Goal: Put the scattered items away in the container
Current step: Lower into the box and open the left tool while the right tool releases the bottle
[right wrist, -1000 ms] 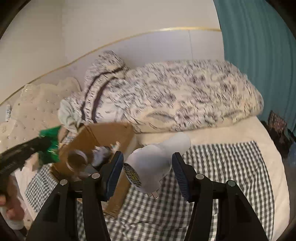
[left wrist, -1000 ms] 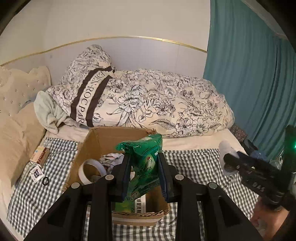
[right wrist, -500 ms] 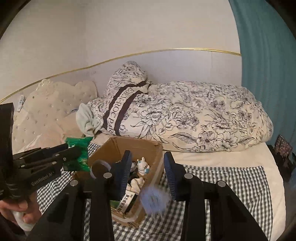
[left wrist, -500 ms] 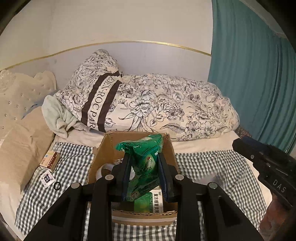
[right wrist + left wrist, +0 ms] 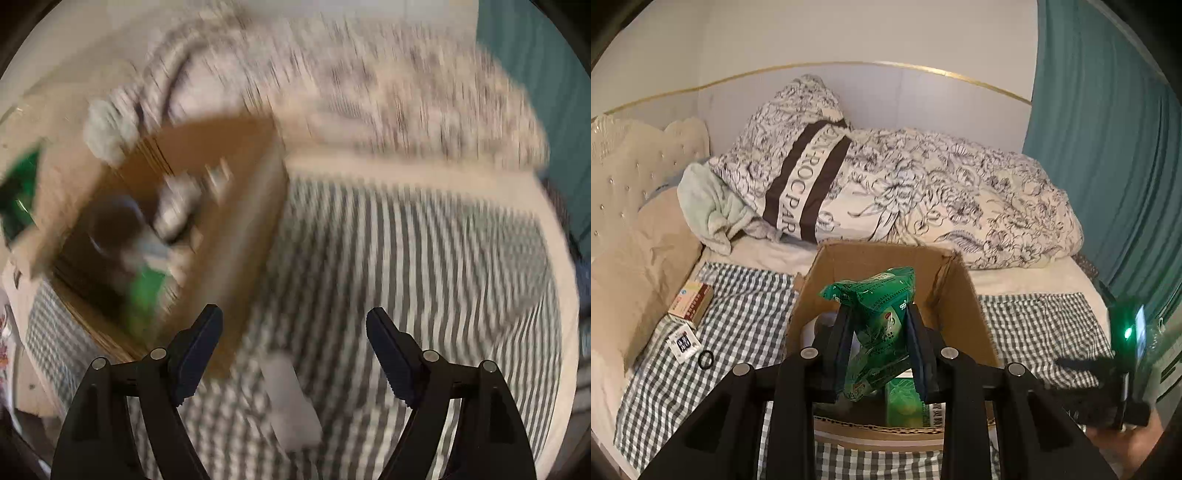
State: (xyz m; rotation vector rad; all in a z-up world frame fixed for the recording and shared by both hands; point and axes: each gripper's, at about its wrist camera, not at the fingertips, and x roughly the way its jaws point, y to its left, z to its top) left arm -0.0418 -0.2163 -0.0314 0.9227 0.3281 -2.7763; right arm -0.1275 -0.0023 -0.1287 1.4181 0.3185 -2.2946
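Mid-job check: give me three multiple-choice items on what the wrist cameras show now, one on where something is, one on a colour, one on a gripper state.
1. Where does the black hair tie lie?
A. inside the cardboard box
B. on the checked cloth left of the box
C. on the floral duvet

2. What colour is the packet in the left gripper?
A. green
B. red
C. white

3. How is the right gripper?
A. shut on a bottle
B. shut on nothing
C. open, holding nothing

Answers: 1 B, it rests on the checked cloth outside the cardboard box. 2 A, the wrapper is green. 3 C, its fingers stand wide apart with nothing between them.
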